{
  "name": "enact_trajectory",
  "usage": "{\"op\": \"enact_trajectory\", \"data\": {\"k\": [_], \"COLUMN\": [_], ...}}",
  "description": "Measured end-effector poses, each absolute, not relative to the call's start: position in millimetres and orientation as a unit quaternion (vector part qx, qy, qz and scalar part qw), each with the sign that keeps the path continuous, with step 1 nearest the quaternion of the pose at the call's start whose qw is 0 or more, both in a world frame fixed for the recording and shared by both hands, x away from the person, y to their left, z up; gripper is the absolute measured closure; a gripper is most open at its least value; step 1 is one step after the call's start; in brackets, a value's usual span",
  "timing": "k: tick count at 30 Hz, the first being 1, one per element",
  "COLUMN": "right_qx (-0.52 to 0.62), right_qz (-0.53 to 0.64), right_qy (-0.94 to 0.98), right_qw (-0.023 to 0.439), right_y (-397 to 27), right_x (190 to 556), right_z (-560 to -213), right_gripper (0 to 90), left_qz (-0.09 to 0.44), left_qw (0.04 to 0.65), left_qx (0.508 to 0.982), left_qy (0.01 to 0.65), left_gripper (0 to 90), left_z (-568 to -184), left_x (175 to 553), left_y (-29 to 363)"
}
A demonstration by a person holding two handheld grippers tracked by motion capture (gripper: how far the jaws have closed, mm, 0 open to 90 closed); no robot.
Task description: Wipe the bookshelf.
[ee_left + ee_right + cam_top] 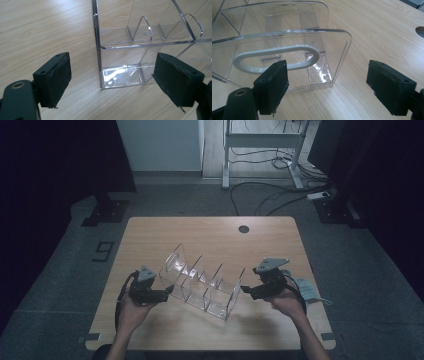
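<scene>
High view first: we see a clear plastic rack with several upright dividers standing slantwise near the middle of the wooden table, one end toward our left hand and the other toward our right. We hold the left gripper at the rack's left end, its tips just beside the end wall, and the right gripper at the opposite end, just beside the last divider. A face mask lies at the table's right edge behind the right hand, and a round cable hole sits near the far edge.

From the left gripper view we find its two black jaws standing wide apart with nothing pressed between them; the rack's corner edge rises upright on the table beyond the gap, closer to the left jaw.

From the right gripper view we find those jaws also spread wide and gripping nothing. The rack's rounded end wall, with a long oval cut-out rimmed in white, stands ahead of the left jaw, while bare tabletop lies ahead of the right jaw. We cannot tell whether either jaw touches the plastic.
</scene>
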State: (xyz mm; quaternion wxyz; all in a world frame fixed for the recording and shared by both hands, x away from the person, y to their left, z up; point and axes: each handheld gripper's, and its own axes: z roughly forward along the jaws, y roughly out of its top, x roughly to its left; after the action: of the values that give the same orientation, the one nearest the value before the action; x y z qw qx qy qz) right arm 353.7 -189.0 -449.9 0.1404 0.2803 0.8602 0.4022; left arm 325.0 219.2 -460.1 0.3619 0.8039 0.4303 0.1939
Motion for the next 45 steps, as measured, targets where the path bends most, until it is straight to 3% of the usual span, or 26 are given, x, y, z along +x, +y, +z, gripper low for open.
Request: {"op": "enact_trajectory", "data": {"k": [12, 45], "right_qx": [0.248, 0.21], "right_qz": [0.408, 0.427], "right_qy": [0.87, 0.873], "right_qw": [0.124, 0.102], "right_y": [-181, -178], "right_x": [366, 340], "right_z": [-453, -452], "right_gripper": [19.3, 35.6], "left_qz": [0.191, 0.192], "left_qw": [0.363, 0.342], "left_qx": [0.808, 0.826], "left_qy": [0.423, 0.405], "left_gripper": [15.1, 15.2], "left_z": [-460, -470], "left_x": [328, 335], "left_y": [206, 174]}}
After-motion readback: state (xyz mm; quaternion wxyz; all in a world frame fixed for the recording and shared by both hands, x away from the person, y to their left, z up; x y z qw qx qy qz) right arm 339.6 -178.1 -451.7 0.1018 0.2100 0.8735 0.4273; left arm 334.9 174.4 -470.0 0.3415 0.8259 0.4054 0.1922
